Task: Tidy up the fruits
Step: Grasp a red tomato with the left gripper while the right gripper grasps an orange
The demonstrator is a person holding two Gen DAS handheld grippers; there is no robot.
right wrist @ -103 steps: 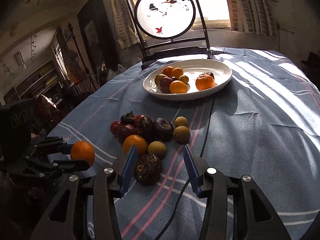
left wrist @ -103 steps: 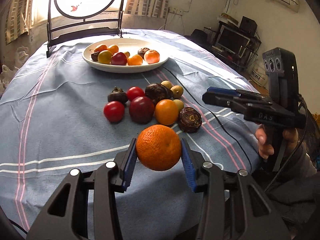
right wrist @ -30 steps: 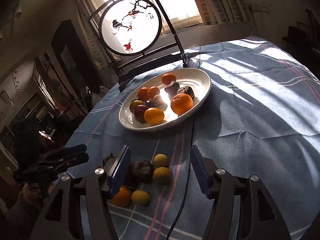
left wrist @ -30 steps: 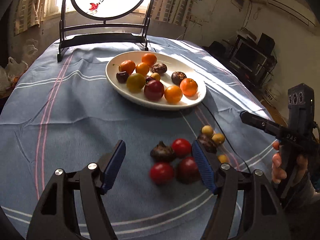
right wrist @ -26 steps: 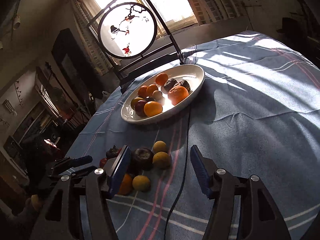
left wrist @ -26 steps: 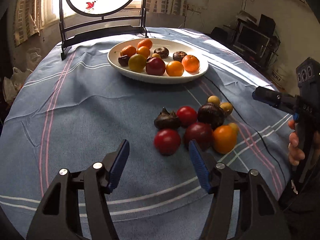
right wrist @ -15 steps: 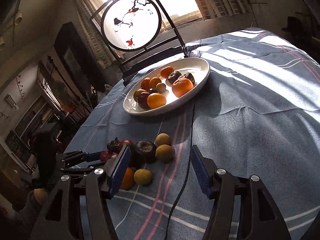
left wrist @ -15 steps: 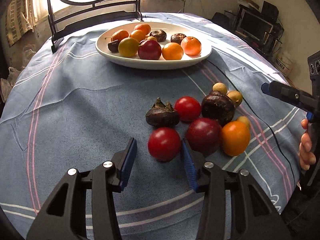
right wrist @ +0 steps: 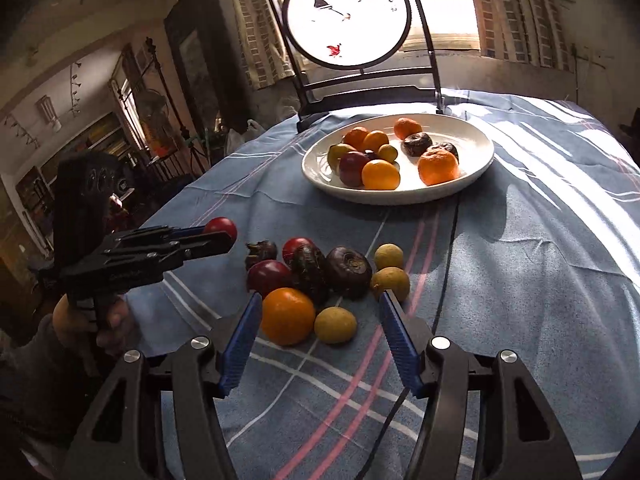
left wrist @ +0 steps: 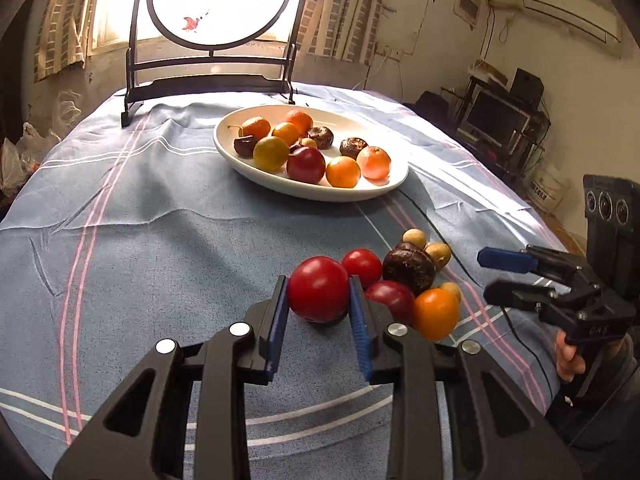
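Strong backlight from window [left wrist: 120, 4], glare blown out; striped shadows on desk [right wrist: 540, 208]; fisheye edges bent, dark.

Wrist cams, shared plate [left wrist: 312, 192] view

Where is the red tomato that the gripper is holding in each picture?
Left wrist view: the red tomato sits low centre, pinched between the left gripper fingers.
Right wrist view: it is at middle left, at the tip of that gripper.
Shared landmark: the white plate.
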